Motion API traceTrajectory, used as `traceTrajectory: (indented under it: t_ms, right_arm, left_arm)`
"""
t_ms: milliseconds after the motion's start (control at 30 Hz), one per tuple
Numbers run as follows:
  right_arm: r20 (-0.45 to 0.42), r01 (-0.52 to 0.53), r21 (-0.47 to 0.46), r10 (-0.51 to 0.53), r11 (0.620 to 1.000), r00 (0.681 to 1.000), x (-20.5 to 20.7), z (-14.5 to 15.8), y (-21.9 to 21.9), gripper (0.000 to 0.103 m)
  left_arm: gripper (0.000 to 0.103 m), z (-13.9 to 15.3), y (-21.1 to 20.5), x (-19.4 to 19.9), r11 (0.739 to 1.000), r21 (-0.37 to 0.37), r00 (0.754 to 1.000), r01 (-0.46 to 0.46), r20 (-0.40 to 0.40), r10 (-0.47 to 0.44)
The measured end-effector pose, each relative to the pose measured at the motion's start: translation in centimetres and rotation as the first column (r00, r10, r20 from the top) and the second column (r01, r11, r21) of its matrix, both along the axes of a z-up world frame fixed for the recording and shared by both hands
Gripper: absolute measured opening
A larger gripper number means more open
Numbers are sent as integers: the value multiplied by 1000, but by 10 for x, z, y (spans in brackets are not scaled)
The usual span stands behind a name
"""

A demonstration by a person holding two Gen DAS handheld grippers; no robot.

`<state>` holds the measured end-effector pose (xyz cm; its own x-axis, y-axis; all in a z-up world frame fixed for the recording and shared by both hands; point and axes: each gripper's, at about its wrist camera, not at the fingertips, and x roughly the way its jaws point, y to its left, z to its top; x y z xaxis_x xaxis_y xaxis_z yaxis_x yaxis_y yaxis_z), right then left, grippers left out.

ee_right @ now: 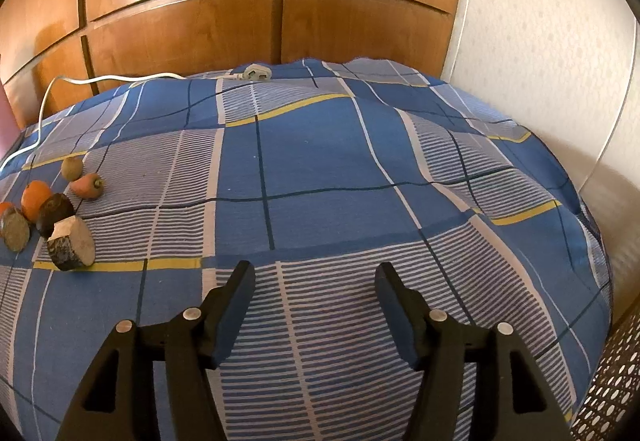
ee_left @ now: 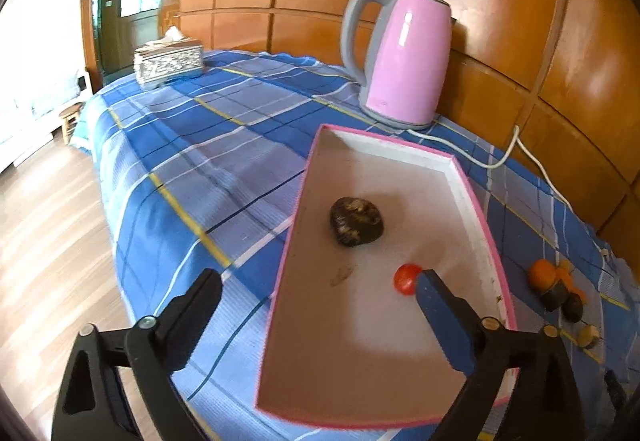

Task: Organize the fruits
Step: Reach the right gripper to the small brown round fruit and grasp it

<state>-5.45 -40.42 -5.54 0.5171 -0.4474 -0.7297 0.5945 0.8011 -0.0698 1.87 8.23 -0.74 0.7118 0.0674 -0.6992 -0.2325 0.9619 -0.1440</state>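
Note:
A pink-rimmed tray (ee_left: 304, 201) lies on the blue plaid cloth. In it rest a dark brown fruit (ee_left: 356, 221) and a small red tomato (ee_left: 405, 279). My left gripper (ee_left: 316, 281) stands wide open over the tray's near left rim; the tomato lies free just past its right fingertip (ee_left: 430, 281). A heap of fruit (ee_left: 556, 291) lies right of the tray. In the right wrist view that heap sits at the far left: an orange (ee_right: 35, 199), a carrot piece (ee_right: 88, 185), a kiwi (ee_right: 72, 167), a dark fruit (ee_right: 54, 211), a cut round piece (ee_right: 74, 243). My right gripper (ee_right: 316, 277) is open over bare cloth.
A pink electric kettle (ee_left: 400, 57) stands behind the tray, its white cord (ee_left: 500, 157) trailing to a plug (ee_right: 256, 73) by the wooden wall. A tissue box (ee_left: 168, 61) sits at the far left corner. The table edge drops to wood floor on the left.

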Motion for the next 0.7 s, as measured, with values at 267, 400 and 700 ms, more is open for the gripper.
traceTrajectory:
  t_ms: [267, 400, 700]
  right_arm:
    - [1, 17, 31, -17, 999, 1000, 0, 0, -6, 70]
    - [-16, 12, 32, -12, 999, 1000, 3, 2, -6, 70]
    - [-22, -91, 68, 93, 993, 995, 31, 10, 15, 70]
  left_arm:
    - [102, -20, 1, -13, 1000, -1, 999, -7, -47, 7]
    - [102, -19, -11, -17, 999, 29, 999, 41, -26, -40]
    - [102, -23, -25, -17, 993, 43, 993, 107, -48, -105]
